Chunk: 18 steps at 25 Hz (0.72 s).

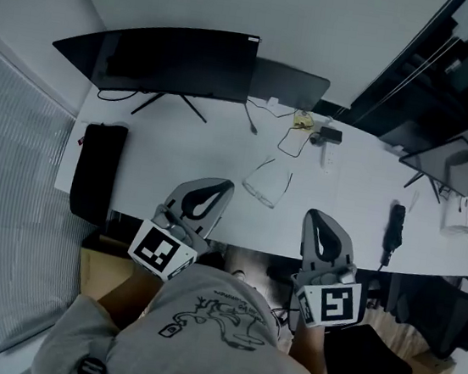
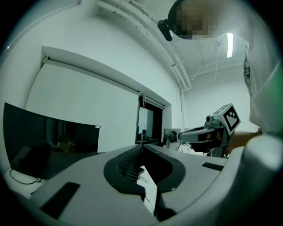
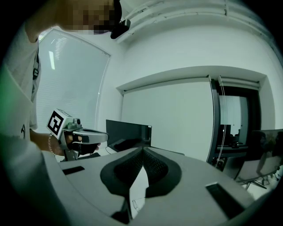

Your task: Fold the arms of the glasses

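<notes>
The glasses (image 1: 267,182) lie on the white table (image 1: 364,169) with both arms spread open, a little beyond and between my two grippers. My left gripper (image 1: 218,187) is at the near table edge, left of the glasses, with its jaws shut and nothing between them. My right gripper (image 1: 318,216) is at the near edge to the right of the glasses, also shut and holding nothing. In the left gripper view the jaws meet at the tip (image 2: 142,145), and the right gripper view shows the same (image 3: 142,149). Neither gripper touches the glasses.
A wide dark monitor (image 1: 174,58) and a second dark screen (image 1: 290,82) stand at the back of the table. A black pouch (image 1: 98,168) lies at the left end. Cables and small items (image 1: 310,130) sit behind the glasses, and a black stick-shaped object (image 1: 395,227) lies to the right.
</notes>
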{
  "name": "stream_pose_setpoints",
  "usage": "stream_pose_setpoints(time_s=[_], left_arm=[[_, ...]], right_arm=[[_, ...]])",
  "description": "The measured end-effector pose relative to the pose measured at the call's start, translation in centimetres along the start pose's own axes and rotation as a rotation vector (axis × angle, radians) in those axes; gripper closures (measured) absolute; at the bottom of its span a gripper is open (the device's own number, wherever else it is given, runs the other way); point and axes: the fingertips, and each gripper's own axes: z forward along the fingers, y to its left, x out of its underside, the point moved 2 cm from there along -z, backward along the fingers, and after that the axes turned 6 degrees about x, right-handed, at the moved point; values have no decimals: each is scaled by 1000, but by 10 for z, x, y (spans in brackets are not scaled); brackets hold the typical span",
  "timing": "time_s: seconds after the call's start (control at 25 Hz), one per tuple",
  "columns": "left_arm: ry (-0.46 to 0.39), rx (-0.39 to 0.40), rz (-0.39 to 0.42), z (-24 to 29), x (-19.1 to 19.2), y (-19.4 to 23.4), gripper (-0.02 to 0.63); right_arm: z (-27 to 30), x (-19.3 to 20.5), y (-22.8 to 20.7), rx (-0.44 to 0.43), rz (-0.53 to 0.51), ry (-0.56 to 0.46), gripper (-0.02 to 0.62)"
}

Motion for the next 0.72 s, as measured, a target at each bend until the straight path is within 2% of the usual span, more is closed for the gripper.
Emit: stream_pose_setpoints(time_s=[0.44,0.6,0.72], left_arm=[[17,101,0,13,26,47,584],[79,115,-42,22,47,57,581],[115,120,-56,32,68,64,553]], right_arm=[[40,16,9,61,-35,63,574],[46,26,0,88,-29,81,568],[53,38,-8,93,-16,105,561]])
